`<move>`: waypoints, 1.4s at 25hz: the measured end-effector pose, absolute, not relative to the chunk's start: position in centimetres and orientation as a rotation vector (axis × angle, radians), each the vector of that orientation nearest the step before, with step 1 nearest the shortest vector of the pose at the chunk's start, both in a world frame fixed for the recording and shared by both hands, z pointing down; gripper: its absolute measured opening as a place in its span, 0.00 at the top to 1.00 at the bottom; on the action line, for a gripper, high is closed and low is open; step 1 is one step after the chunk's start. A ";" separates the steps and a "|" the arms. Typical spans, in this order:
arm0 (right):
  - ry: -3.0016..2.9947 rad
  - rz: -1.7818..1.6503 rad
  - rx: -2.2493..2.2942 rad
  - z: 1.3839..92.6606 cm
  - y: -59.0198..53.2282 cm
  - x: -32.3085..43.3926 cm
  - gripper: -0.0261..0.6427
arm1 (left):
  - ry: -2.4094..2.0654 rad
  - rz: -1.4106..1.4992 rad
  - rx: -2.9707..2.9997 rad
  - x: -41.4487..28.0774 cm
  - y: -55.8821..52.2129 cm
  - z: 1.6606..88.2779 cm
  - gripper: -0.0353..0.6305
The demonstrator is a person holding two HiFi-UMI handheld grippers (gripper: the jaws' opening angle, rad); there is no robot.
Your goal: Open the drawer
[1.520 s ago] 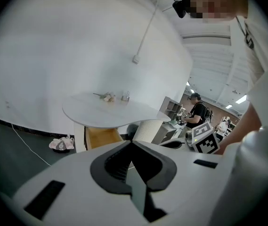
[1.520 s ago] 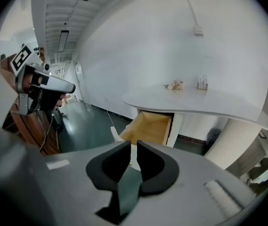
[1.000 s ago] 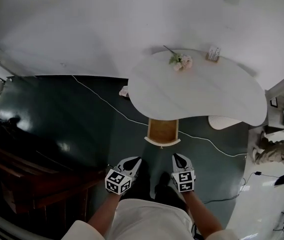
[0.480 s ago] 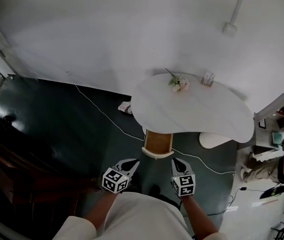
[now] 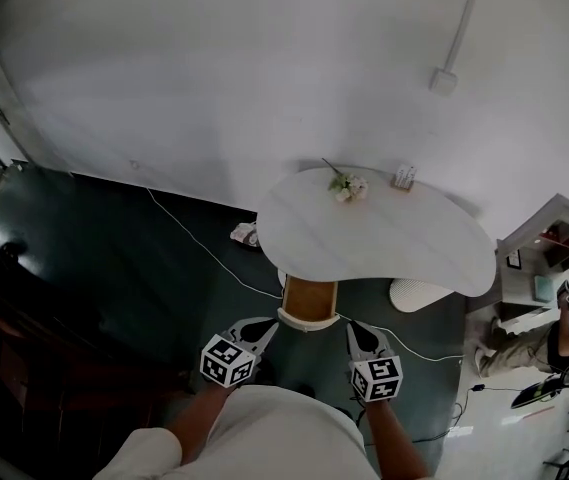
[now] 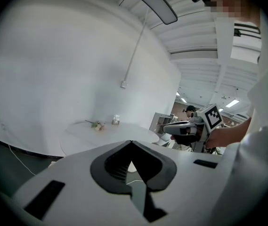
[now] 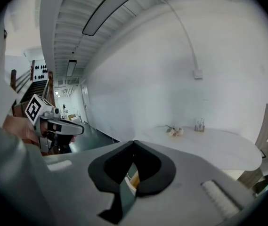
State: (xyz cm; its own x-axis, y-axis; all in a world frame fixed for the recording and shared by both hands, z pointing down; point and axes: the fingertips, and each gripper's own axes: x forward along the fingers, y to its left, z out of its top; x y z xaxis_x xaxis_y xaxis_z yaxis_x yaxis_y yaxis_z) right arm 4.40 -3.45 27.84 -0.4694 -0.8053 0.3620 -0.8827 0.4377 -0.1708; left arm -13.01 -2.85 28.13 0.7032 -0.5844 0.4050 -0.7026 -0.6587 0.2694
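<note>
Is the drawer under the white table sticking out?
Yes, the drawer juts out from under the table, its wooden inside showing in the head view.

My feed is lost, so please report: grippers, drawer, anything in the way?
Left gripper, right gripper: both shut, empty. Drawer pulled out from under the table. White cable on the floor beside it.
</note>
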 end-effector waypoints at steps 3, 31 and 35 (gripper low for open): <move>-2.483 0.495 1.486 26.3 -3.2 5.1 0.94 | -1.003 0.374 2.527 -12.8 -3.2 26.8 0.94; -2.490 0.444 1.562 24.1 -5.0 7.1 0.94 | -1.055 0.311 2.551 -13.5 -6.3 24.5 0.94; -2.487 0.448 1.570 24.0 -5.1 7.0 0.94 | -1.048 0.311 2.548 -13.6 -6.4 24.7 0.94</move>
State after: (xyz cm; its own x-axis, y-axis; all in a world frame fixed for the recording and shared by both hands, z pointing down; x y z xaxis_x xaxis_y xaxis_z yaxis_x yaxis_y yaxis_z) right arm 7.05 -5.06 24.00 -0.4327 -0.8513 0.2967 -0.9013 0.4015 -0.1625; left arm -13.60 -6.39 24.68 0.6997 -0.6308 0.3355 -0.7117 -0.6568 0.2493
